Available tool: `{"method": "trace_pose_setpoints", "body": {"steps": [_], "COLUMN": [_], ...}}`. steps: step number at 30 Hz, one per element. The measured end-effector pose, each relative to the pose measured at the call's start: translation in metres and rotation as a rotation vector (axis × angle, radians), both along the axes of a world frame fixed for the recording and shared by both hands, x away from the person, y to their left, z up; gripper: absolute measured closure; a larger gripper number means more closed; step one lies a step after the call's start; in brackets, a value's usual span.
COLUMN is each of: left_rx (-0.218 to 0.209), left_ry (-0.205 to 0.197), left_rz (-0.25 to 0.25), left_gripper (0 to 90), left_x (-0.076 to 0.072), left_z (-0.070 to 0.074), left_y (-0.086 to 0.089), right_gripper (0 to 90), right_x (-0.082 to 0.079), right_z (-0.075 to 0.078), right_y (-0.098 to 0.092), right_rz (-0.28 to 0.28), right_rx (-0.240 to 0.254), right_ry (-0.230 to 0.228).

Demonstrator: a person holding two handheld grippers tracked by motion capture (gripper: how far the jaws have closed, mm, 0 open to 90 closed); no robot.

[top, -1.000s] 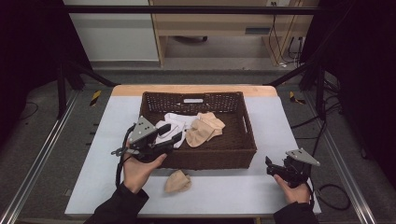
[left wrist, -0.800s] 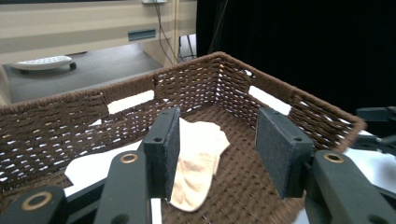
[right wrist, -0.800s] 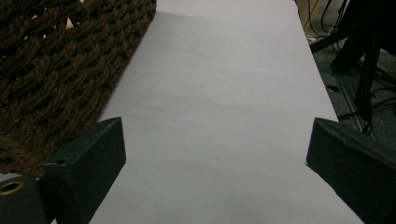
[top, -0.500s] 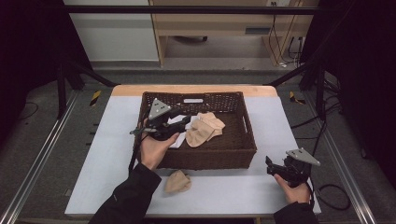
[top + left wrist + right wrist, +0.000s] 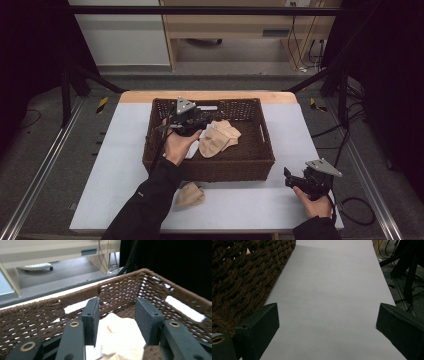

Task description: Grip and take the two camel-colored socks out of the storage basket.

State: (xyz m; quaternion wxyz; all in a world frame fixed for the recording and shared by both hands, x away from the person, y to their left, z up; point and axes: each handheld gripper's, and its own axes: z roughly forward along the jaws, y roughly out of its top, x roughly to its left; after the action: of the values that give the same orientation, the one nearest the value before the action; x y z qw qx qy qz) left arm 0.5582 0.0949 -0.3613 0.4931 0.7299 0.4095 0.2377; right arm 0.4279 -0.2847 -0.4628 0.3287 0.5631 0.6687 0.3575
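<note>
Two cloth items lie in the wicker basket (image 5: 265, 157): a white cloth (image 5: 117, 340) at about 9 o'clock of its floor and a beige cloth (image 5: 218, 139) near centre; one more beige bundle (image 5: 190, 195) sits on the table (image 5: 110, 165) at 7 o'clock of the basket, outside it. Change over the last second: left hand-held gripper (image 5: 192, 118) has moved from the basket's near-left edge toward its 11 o'clock corner. Its jaws stand apart, empty, just above the white cloth. Judgement: white cloth deposited, release done; the bundle on the table is probably next. Right hand-held gripper (image 5: 295, 179) unchanged on the table at 4 o'clock of the basket, jaws wide apart, empty.
</note>
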Motion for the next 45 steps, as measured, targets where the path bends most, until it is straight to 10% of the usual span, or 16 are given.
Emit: {"method": "trace_pose_setpoints", "body": {"steps": [12, 17, 22, 31, 45], "left_rx": [0.111, 0.144, 0.144, 0.276, 0.314], "left_ry": [0.106, 0.076, 0.123, 0.174, 0.233], "left_rz": [-0.018, -0.018, -0.032, -0.077, -0.118], "left_gripper": [43.2, 42.2, 43.4, 44.4, 45.4], "left_x": [0.028, 0.03, 0.033, 0.03, 0.043], "left_z": [-0.04, -0.042, -0.049, -0.059, -0.07], "left_y": [-0.012, -0.013, -0.015, -0.023, -0.026], "right_gripper": [5.2, 5.3, 5.3, 5.5, 6.0], "right_x": [0.0, 0.0, 0.0, 0.001, 0.003], "right_z": [0.0, 0.0, -0.001, -0.001, -0.004], "right_y": [0.0, 0.0, 0.001, 0.001, 0.004], "right_rz": [-0.001, 0.0, 0.005, 0.005, 0.018], "right_rx": [-0.002, 0.001, -0.006, -0.009, -0.016], "right_ry": [0.003, 0.001, 0.004, 0.008, 0.028]}}
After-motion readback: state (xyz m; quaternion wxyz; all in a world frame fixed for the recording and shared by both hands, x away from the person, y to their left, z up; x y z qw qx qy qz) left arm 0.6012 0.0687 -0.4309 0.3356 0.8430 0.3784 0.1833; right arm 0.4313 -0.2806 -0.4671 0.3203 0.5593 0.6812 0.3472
